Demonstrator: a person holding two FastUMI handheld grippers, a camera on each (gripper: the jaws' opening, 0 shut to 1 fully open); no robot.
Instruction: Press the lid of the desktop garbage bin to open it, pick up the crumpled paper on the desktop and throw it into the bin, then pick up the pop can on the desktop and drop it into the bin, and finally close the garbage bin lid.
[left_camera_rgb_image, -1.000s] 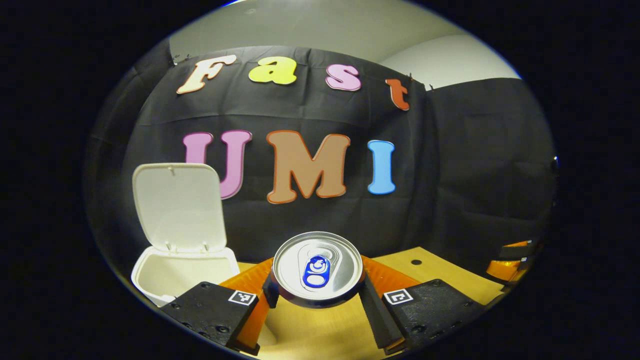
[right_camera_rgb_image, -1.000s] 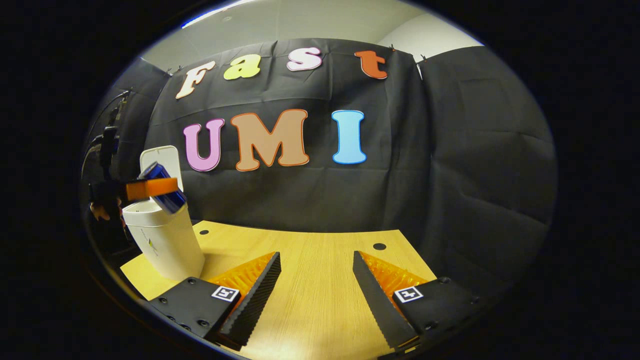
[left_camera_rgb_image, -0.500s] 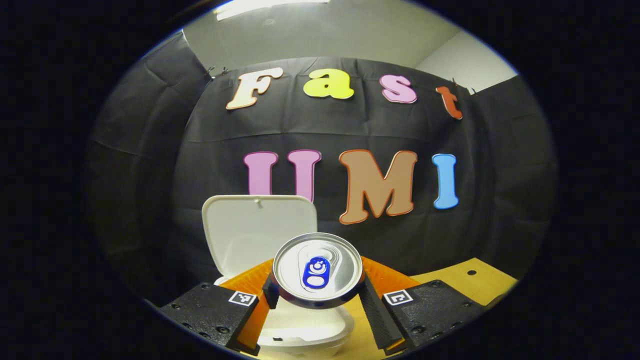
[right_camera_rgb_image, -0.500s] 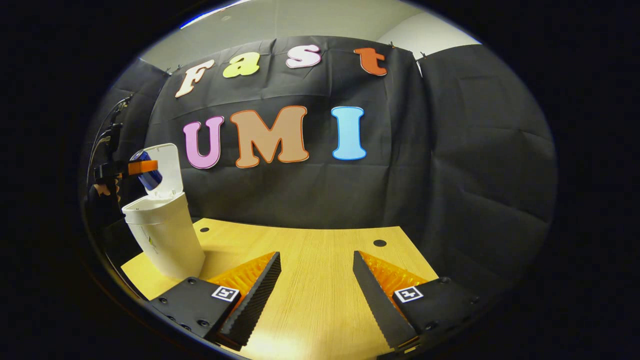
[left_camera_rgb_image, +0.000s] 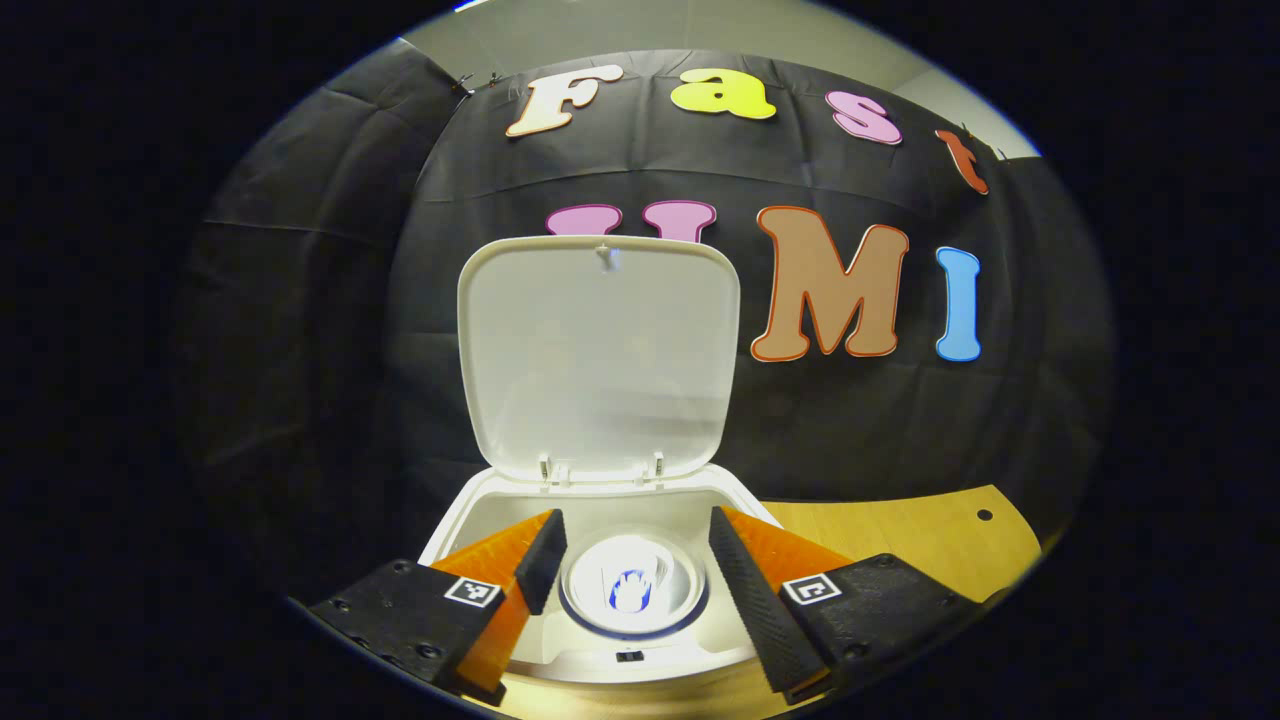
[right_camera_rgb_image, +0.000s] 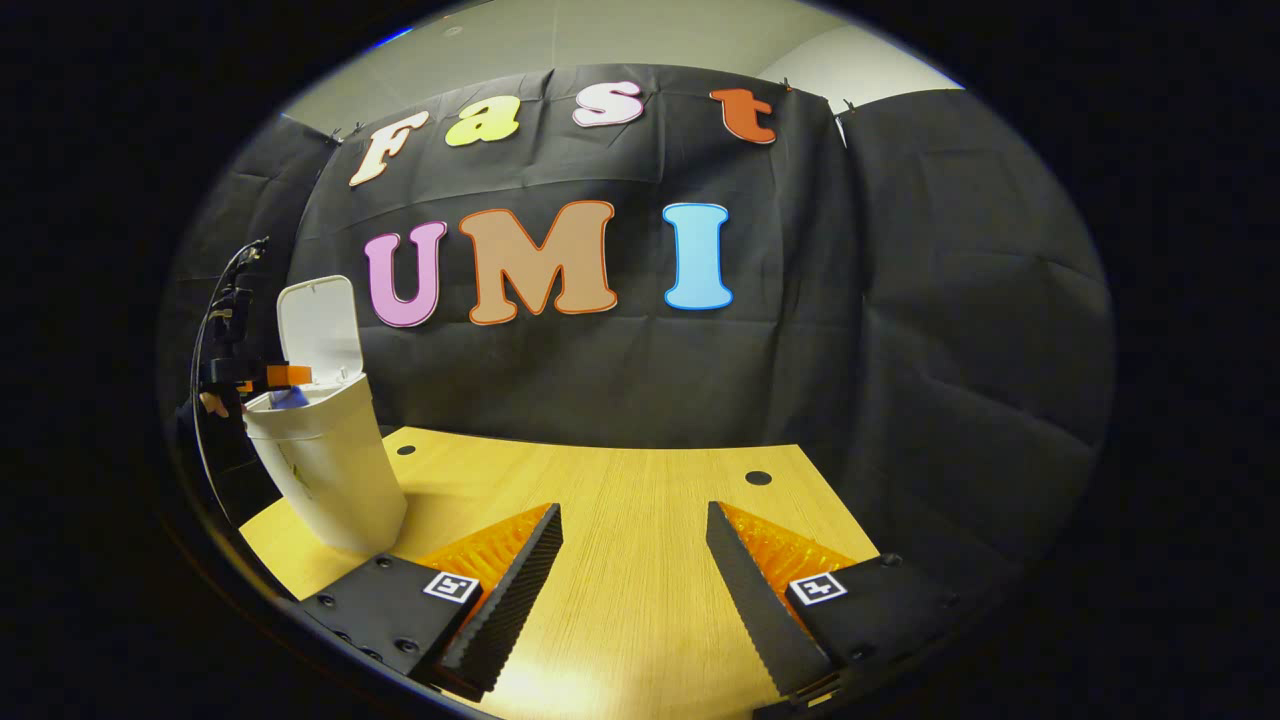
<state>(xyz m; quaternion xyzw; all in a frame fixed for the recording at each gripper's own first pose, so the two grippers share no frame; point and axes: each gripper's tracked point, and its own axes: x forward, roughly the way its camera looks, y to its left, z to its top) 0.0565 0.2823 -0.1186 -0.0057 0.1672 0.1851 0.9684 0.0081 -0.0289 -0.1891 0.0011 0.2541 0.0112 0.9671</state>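
Pop can (left_camera_rgb_image: 633, 588) blurred inside open bin (left_camera_rgb_image: 470, 515), left gripper (left_camera_rgb_image: 632, 555) jaws apart

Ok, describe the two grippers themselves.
Both the left gripper and right gripper look alike: two wedge-shaped fingers with ribbed inner faces, each on a black textured block bearing a square black-and-white marker. Dark cables rise behind the left one.
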